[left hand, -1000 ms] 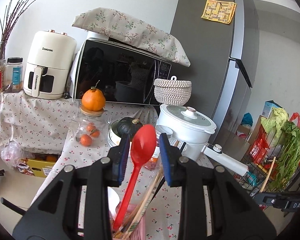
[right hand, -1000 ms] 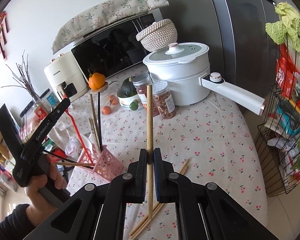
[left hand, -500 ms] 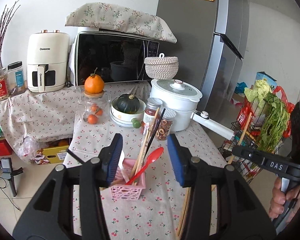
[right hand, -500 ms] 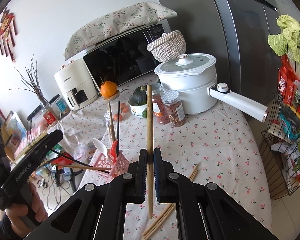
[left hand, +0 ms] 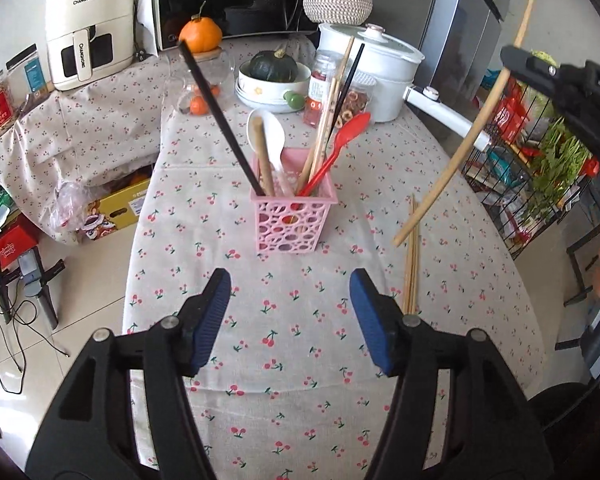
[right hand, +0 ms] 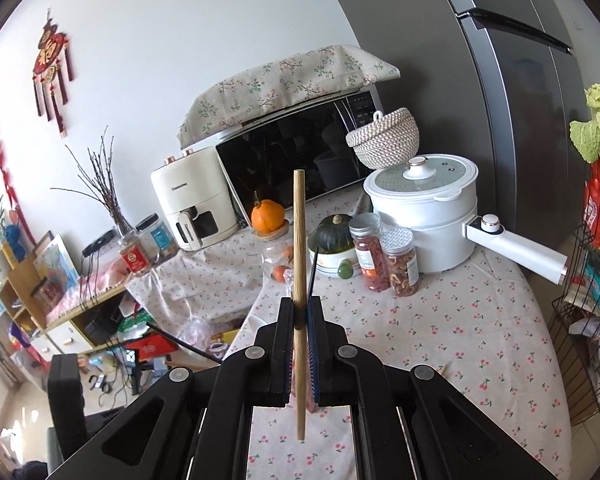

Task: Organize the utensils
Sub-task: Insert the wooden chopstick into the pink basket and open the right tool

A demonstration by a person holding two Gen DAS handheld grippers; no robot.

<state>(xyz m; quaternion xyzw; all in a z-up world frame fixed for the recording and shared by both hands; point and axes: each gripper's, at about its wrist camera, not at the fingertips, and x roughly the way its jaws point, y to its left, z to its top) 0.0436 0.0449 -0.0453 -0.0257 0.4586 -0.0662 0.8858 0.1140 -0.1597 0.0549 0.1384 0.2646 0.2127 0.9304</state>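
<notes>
Two tongs are in play above the cherry-print table [left hand: 300, 332]. The left tongs [left hand: 290, 320] hang with their blue pads spread wide and nothing between them, just short of the pink holder [left hand: 290, 220], which stands upright near the middle of the cloth. Inside the holder lean a red spoon [left hand: 340, 148], a white spoon [left hand: 270, 132], a black chopstick [left hand: 220, 116] tilted to the left, and several wooden sticks. The right tongs [right hand: 300, 344] are clamped on a single wooden chopstick [right hand: 299, 240], which stands nearly upright between the pads and sticks out both above and below them. From the left wrist view that same chopstick [left hand: 460, 144] slants above the table to the right of the holder, its lower tip over a small bundle of wooden chopsticks [left hand: 411, 256] lying flat on the cloth; how many lie there is hard to tell, perhaps three. Behind the holder sit jars, a green squash in a bowl and a white pot [left hand: 380, 64].
</notes>
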